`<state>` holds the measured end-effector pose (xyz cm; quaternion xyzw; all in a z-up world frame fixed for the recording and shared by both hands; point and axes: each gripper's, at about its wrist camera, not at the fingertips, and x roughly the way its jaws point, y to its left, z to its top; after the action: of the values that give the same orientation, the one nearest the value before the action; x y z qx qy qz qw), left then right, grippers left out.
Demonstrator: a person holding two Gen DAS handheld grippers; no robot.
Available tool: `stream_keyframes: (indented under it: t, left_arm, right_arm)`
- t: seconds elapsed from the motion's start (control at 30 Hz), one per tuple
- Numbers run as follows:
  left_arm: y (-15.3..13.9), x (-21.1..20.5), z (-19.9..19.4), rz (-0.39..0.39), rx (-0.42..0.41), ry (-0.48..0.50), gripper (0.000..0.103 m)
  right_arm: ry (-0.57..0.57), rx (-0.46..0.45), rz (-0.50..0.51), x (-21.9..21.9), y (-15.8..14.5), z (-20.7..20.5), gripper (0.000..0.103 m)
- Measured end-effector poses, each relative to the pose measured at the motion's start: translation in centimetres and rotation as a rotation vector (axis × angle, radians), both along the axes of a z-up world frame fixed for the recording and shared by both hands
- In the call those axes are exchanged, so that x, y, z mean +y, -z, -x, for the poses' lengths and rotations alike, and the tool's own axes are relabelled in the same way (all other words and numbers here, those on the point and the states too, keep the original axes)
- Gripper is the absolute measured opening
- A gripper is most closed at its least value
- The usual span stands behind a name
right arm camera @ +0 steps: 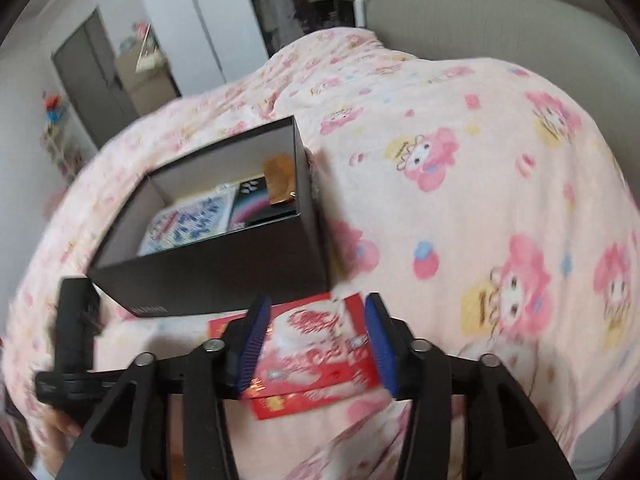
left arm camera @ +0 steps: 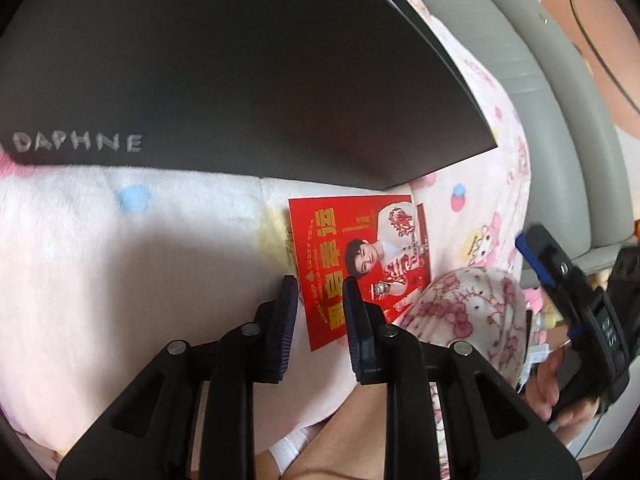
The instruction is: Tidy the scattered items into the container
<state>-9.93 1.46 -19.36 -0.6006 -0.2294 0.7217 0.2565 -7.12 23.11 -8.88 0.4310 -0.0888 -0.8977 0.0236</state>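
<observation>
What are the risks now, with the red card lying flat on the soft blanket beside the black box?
1. The red card lies flat on the plush blanket, so fingertips may pinch fabric instead.
2. It sits close against the black box; the left gripper might nudge the box.
3. The right gripper hovers open above the same card; the two could collide.

pink blanket (right arm camera: 460, 128), grey headboard (right arm camera: 480, 12), white wardrobe (right arm camera: 208, 20)

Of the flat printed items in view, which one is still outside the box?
The red card, lying on the blanket in front of the box; the blue-patterned and dark ones lie inside the box.
</observation>
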Motion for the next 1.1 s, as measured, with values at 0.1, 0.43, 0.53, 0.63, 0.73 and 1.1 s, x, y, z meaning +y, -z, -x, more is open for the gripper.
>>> stream_keyframes:
  t: [0.1, 0.43, 0.53, 0.63, 0.73, 1.1]
  left_arm:
    - [0.0, 0.5, 0.9, 0.029, -0.001, 0.026, 0.023]
    - [1.2, 3.6, 1.1, -0.019, -0.02, 0.091, 0.023]
    - [1.5, 3.4, 1.0, -0.039, -0.027, 0.094, 0.024]
    - [1.2, 3.5, 0.4, -0.02, -0.015, 0.097, 0.028]
    - [1.0, 4.3, 0.0, -0.023, -0.023, 0.069, 0.034]
    - [-1.8, 3.7, -0.5, 0.01, 0.127, 0.04, 0.004]
  right_arm:
    - [0.03, -0.142, 0.073, 0.4, 2.8, 3.1, 0.054]
    - [0.088, -0.305, 0.141, 0.8, 7.9, 4.8, 0.054]
    - [0.11, -0.306, 0.151, 1.3, 8.2, 4.6, 0.054]
    - [0.111, -0.31, 0.15, 1.4, 8.4, 4.6, 0.054]
    - [0.106, -0.302, 0.175, 1.8, 8.3, 4.2, 0.054]
    - [0.09, -0.232, 0.2, 2.4, 7.4, 2.9, 0.054]
